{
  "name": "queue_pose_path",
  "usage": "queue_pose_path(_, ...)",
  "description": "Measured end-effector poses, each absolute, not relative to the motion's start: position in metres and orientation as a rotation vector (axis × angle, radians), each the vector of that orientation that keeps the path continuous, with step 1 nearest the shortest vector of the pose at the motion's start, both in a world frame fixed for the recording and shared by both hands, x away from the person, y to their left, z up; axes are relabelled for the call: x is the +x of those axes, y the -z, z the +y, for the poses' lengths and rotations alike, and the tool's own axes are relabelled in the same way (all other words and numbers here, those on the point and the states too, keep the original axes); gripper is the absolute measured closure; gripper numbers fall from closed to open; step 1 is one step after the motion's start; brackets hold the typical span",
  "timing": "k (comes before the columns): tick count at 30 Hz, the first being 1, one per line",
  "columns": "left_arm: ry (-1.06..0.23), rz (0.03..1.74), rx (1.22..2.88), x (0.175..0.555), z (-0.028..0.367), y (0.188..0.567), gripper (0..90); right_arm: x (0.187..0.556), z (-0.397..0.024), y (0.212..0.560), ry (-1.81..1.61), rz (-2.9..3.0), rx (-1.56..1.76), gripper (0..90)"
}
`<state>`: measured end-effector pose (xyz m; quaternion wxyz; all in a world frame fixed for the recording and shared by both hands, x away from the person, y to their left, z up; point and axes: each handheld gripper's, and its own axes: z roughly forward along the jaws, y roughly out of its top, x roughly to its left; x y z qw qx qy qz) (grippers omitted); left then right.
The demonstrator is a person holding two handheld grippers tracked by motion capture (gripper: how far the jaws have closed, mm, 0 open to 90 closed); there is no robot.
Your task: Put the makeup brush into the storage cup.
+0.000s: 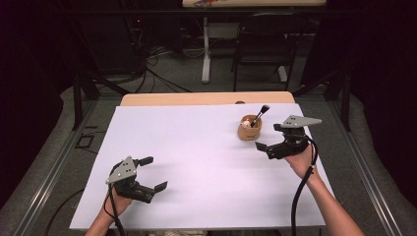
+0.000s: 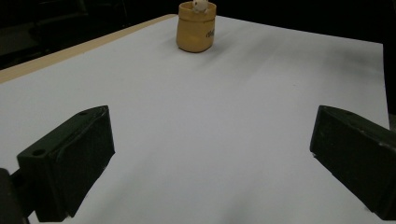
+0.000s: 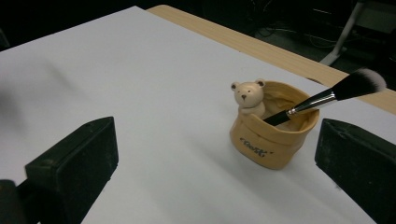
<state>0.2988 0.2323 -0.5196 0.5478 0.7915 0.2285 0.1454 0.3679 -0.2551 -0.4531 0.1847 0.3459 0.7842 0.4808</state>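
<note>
- The tan pot (image 1: 250,129) stands on the far right part of the white sheet (image 1: 196,162), upright, with a small bear figure (image 3: 249,96) at its rim.
- A makeup brush (image 3: 322,98) leans inside the pot. Its handle end is down in the pot and its bristle head sticks out above the rim, so the long axis is tilted — in the high view it rises toward the far right.
- The right gripper (image 1: 274,139) is just beside the pot, on the pot's right side in the high view. Its jaws are spread wide and nothing is between them. In the right gripper view the pot sits ahead, closer to the right jaw than to the left one.
- The left gripper (image 1: 153,173) rests near the front left of the sheet, well apart from the pot — its jaws are also spread and empty.
- I judge the right hand (image 1: 301,162) is the one for the coming move, because it is much nearer.
- To take the brush, the jaws should probably meet the free part of the handle above the rim, across its tilted axis.
</note>
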Motion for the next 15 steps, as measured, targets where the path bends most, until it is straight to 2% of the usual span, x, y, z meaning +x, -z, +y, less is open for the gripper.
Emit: queue_pose_path(15,-0.341,0.530,1.877,0.297,0.231,0.519,0.0,0.327,-0.254,0.457,-1.376,2.230,0.883,0.0)
